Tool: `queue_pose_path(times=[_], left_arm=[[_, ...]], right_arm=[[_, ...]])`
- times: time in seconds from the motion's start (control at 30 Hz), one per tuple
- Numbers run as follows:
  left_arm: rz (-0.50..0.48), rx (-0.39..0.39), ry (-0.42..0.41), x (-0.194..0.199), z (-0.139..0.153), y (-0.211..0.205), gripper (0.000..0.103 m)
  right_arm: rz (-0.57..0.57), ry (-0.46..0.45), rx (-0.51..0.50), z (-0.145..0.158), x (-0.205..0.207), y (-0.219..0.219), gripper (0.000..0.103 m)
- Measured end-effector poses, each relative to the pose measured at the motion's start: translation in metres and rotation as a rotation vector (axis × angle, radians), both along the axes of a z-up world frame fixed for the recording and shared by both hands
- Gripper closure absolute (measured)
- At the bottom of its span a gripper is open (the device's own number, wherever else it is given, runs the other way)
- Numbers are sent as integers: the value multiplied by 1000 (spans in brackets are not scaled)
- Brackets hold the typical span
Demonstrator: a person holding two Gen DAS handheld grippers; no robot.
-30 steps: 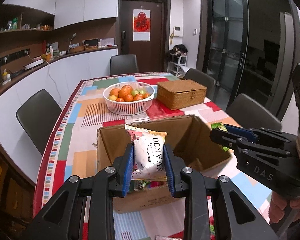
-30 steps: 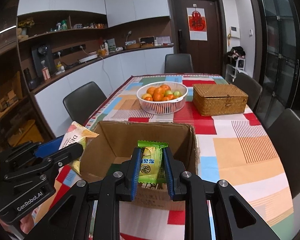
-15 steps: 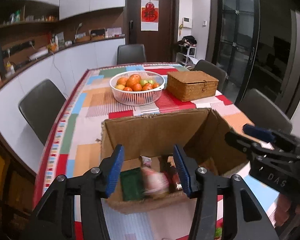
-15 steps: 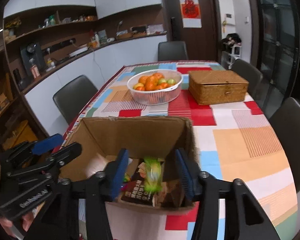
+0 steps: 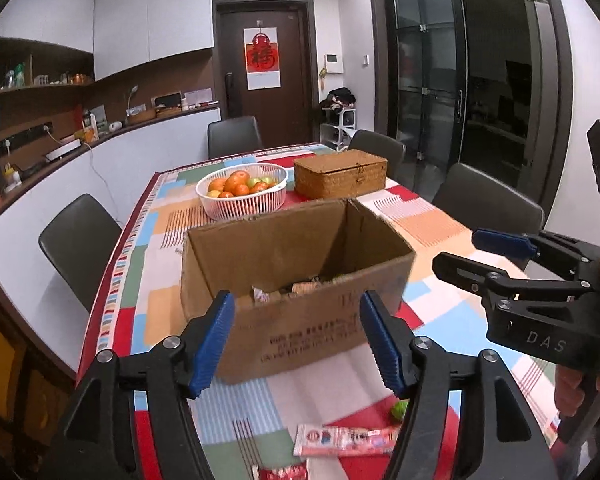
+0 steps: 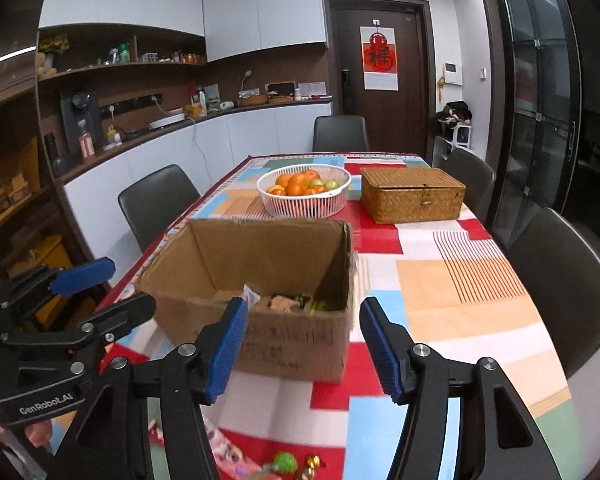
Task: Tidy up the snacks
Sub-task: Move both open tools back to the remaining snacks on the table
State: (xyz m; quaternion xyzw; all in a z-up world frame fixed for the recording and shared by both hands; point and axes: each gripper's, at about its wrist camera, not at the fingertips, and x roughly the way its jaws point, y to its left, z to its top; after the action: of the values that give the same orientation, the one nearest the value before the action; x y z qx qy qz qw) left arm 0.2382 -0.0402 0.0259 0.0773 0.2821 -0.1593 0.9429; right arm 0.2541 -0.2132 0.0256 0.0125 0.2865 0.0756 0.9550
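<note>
left tongs (image 5: 298, 338): spread, empty | right tongs (image 6: 302, 346): spread, empty | open brown cardboard box (image 5: 300, 300): snack packets inside, on patchwork-cloth table (image 6: 460, 280)

- Cardboard box (image 5: 300, 280) – brown, open top, flaps gone/upright, sits on table w/ patchwork cloth (image 5: 432, 224), nearer the left edge, mid-length.
- Snacks inside box (image 6: 278, 302) – few wrappers low at bottom, barely seen.
- Pink-white snack packet (image 5: 344, 438) – flat on cloth, near edge, in front of box.
- Green round candy (image 6: 284, 462) – loose, near edge too.
</note>
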Motion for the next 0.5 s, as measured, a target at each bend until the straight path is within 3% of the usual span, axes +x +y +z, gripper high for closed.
queue_pose_path(times=[0.17, 0.5], left_arm=[[-2, 24, 28, -28, -16, 0, 38], [40, 95, 101, -71, -50, 20, 34]], right_arm=[[-3, 17, -51, -15, -26, 1, 44], [29, 162, -33, -56, -61, 15, 44]])
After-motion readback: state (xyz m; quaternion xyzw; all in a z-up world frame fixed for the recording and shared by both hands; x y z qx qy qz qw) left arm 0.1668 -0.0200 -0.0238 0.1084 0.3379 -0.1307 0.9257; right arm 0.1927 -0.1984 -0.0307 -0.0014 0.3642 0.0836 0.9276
